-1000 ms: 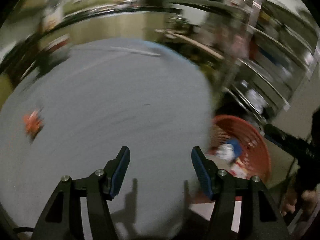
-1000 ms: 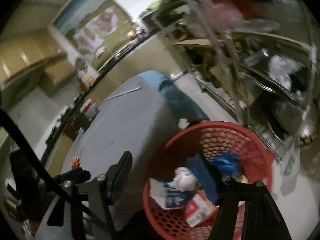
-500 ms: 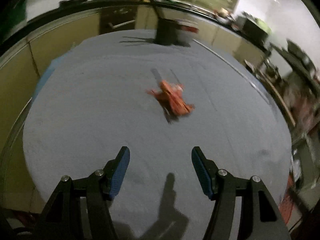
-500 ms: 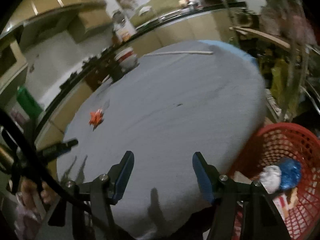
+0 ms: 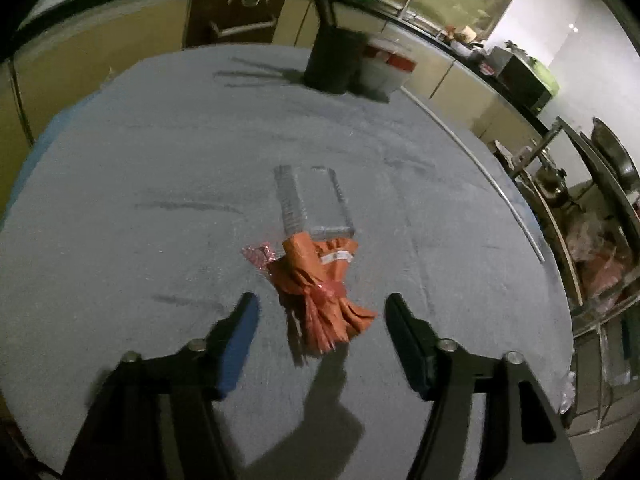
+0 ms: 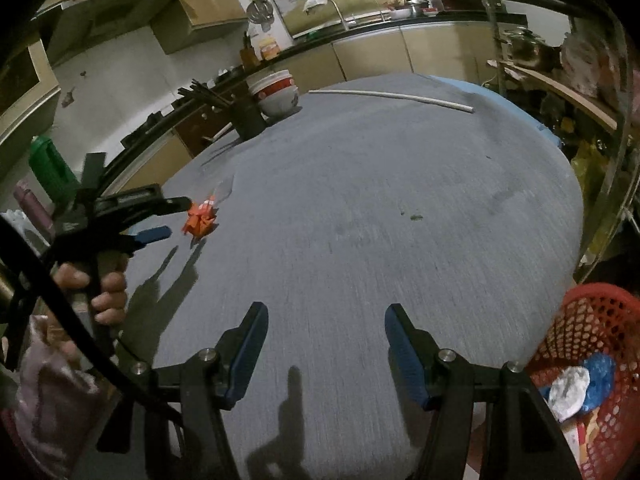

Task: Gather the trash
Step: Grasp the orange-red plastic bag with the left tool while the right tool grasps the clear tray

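An orange crumpled wrapper (image 5: pixel 320 280) lies on the round grey table (image 5: pixel 160 160), touching the near end of a clear plastic packet (image 5: pixel 312 204). My left gripper (image 5: pixel 320 320) is down over the wrapper's near end. Its jaws are closing, and the wrapper sits between the blue pads without being touched by them. In the right wrist view the left gripper (image 6: pixel 172 218) reaches the same wrapper (image 6: pixel 200 220) from the left, held by a hand (image 6: pixel 104 288). My right gripper (image 6: pixel 326 336) hangs open and empty above the table's near edge. A red mesh basket (image 6: pixel 592 320) holding trash stands at the lower right.
A dark holder (image 5: pixel 332 60) and a white bucket (image 5: pixel 384 68) stand at the table's far edge. Near the right rim lies a long white rod (image 6: pixel 392 98). Metal shelves (image 6: pixel 560 80) crowd the right side, and kitchen counters run behind.
The left gripper swung from the basket side across the table to the orange wrapper, which now lies between its fingers. The right gripper turned from the basket toward the table.
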Tool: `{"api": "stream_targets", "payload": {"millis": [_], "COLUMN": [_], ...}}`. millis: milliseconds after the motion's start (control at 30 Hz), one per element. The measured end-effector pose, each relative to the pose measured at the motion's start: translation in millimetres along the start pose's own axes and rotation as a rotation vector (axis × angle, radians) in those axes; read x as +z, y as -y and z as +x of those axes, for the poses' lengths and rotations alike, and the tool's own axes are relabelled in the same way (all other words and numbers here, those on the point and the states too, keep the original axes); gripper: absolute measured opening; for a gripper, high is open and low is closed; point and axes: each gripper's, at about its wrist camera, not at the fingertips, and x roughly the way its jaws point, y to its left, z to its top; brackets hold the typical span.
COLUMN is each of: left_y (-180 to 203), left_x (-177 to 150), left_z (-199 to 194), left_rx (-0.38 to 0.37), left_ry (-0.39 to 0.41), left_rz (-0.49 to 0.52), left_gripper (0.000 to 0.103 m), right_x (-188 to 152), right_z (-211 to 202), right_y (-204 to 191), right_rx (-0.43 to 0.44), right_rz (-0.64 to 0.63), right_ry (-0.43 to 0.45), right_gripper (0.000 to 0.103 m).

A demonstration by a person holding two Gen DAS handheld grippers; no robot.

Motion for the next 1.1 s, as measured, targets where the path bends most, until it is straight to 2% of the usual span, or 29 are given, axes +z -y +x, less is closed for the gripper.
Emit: {"api": "stream_targets", "payload": {"millis": [67, 133, 233, 400, 667, 833, 1067, 1100], "left_y": [-6, -9, -16, -45, -83, -88, -89, -87], "left_x": [2, -1, -3, -10, -21, -24, -25, -24], "left_z": [13, 13, 8, -10, -42, -56, -62, -61], "left_rx": [-0.015, -0.034, -0.044, -0.061, 0.06, 0.091, 0.077, 0.08], "left_ry": [-0.046, -0.029, -0.02, -0.016, -0.007, 0.017, 0.012, 0.012], "left_rz": [-0.018, -0.016, 0.0, -0.046, -0.074, -0.062, -0.076, -0.075], "left_gripper": [0.032, 0.022, 0.022, 0.022, 0.022, 0.022, 0.022, 0.022], "right_x": [7, 17, 34, 73, 124, 140, 154, 155], "right_z": [5, 12, 21, 58, 140, 186, 237, 243], "right_y": [-3, -10, -22, -59, -129, -159, -186, -187], "right_rx": [-0.002, 0.003, 0.018, 0.066, 0.124, 0.108, 0.054, 0.048], "right_rz": [-0.011, -0.029, -0.055, -0.132, -0.227, -0.256, -0.261, -0.256], "right_ry": [0.0, 0.003, 0.013, 0.004, -0.056, -0.089, -0.119, -0.124], "right_gripper": [0.064, 0.064, 0.064, 0.065, 0.065, 0.066, 0.066, 0.07]}}
